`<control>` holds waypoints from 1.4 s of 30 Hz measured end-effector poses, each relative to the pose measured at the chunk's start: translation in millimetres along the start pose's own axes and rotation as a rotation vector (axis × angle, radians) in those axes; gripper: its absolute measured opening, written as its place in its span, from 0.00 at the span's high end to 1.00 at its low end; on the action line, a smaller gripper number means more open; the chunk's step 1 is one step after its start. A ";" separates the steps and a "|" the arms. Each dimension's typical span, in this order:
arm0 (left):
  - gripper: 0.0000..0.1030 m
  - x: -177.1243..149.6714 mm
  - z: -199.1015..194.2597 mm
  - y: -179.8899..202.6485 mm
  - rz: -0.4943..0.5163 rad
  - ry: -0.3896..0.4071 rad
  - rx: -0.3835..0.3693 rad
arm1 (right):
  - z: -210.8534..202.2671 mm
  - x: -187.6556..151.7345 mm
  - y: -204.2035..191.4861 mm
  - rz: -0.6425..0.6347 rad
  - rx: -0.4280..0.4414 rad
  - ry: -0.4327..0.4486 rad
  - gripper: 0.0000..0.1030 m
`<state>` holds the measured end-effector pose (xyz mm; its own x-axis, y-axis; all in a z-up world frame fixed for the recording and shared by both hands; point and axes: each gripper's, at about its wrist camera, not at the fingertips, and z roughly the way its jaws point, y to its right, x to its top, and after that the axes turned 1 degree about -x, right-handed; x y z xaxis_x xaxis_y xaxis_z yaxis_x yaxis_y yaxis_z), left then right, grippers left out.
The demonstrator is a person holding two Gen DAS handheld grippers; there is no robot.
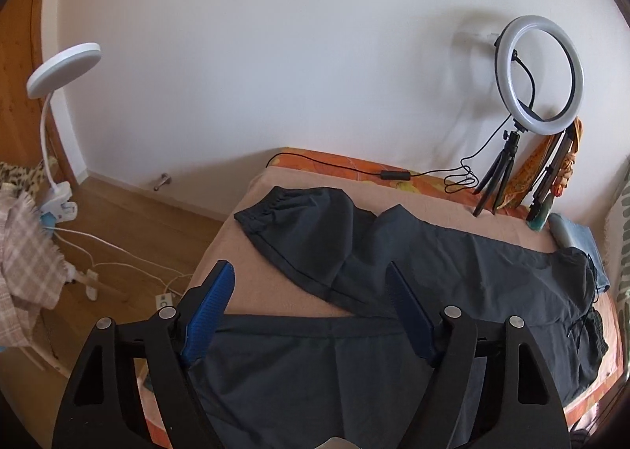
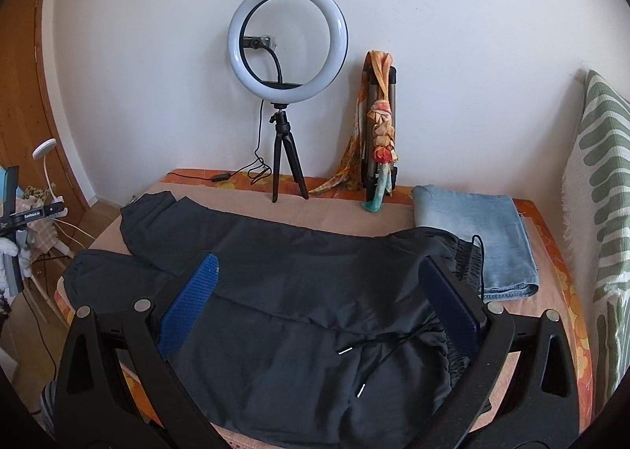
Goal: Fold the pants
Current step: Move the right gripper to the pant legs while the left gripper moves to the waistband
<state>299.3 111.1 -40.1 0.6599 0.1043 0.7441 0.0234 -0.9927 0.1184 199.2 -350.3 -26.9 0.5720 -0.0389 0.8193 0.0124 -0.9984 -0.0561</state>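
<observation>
Dark grey pants (image 1: pixel 453 264) lie spread flat across a peach-covered bed (image 1: pixel 256 283). One leg's elastic cuff (image 1: pixel 275 205) points to the far left, and the other leg lies nearer, under my left gripper (image 1: pixel 311 269). That gripper is open just above the legs, and its blue pads (image 1: pixel 208 307) hold nothing. In the right wrist view the pants (image 2: pixel 295 291) run from the cuffs at the left to the waistband (image 2: pixel 464 252) at the right, with the drawstring (image 2: pixel 378 346) loose on top. My right gripper (image 2: pixel 319 262) hovers open over the waist end.
Folded light-blue jeans (image 2: pixel 472 228) lie at the bed's far right, beside the waistband. A ring light on a small tripod (image 2: pixel 287 39), its cable, and a folded tripod wrapped in an orange scarf (image 2: pixel 382 126) stand along the wall. A green-striped cushion (image 2: pixel 602 193) borders the right side; a white clip lamp (image 1: pixel 63 67) stands left.
</observation>
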 end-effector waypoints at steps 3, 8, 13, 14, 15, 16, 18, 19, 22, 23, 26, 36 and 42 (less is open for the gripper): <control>0.25 22.1 36.1 -6.9 -0.003 -0.032 0.011 | 39.7 13.7 -10.7 -0.044 0.044 -0.033 0.00; 0.26 46.2 98.2 -15.5 -0.026 -0.110 0.003 | 108.4 28.6 -26.7 -0.091 0.111 -0.110 0.00; 0.26 63.7 152.1 -15.2 0.011 -0.173 0.020 | 176.0 33.9 -39.9 -0.120 0.148 -0.203 0.00; 0.26 67.1 162.4 -16.0 0.007 -0.183 0.019 | 188.9 34.1 -42.6 -0.127 0.155 -0.220 0.00; 0.26 70.8 173.2 -18.0 -0.002 -0.195 0.014 | 202.0 33.8 -45.4 -0.137 0.161 -0.235 0.00; 0.26 74.5 183.9 -20.3 -0.011 -0.203 0.014 | 214.4 33.2 -48.0 -0.149 0.166 -0.250 0.00; 0.26 80.2 205.6 -21.4 -0.010 -0.221 0.032 | 239.4 31.2 -53.5 -0.177 0.173 -0.276 0.00; 0.26 81.8 215.9 -20.8 -0.002 -0.228 0.045 | 251.9 30.1 -55.2 -0.187 0.171 -0.290 0.00; 0.27 83.2 246.0 -19.3 0.030 -0.257 0.080 | 288.0 28.8 -56.7 -0.198 0.169 -0.332 0.00; 0.30 82.3 255.6 -19.5 0.037 -0.272 0.089 | 299.1 28.7 -56.0 -0.198 0.171 -0.343 0.00; 0.32 80.6 278.1 -24.8 0.030 -0.290 0.117 | 327.1 27.3 -55.7 -0.199 0.179 -0.373 0.00; 0.50 76.7 313.0 -33.1 0.039 -0.327 0.153 | 395.8 14.0 -65.1 -0.246 0.216 -0.458 0.00; 0.73 78.6 316.6 -33.2 0.043 -0.291 0.134 | 412.5 5.6 -70.6 -0.296 0.205 -0.498 0.00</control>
<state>588.2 133.1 -193.7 0.8488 0.0598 0.5253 0.0769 -0.9970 -0.0107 539.8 -262.6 -253.7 0.8340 0.3125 0.4547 0.3585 -0.9334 -0.0161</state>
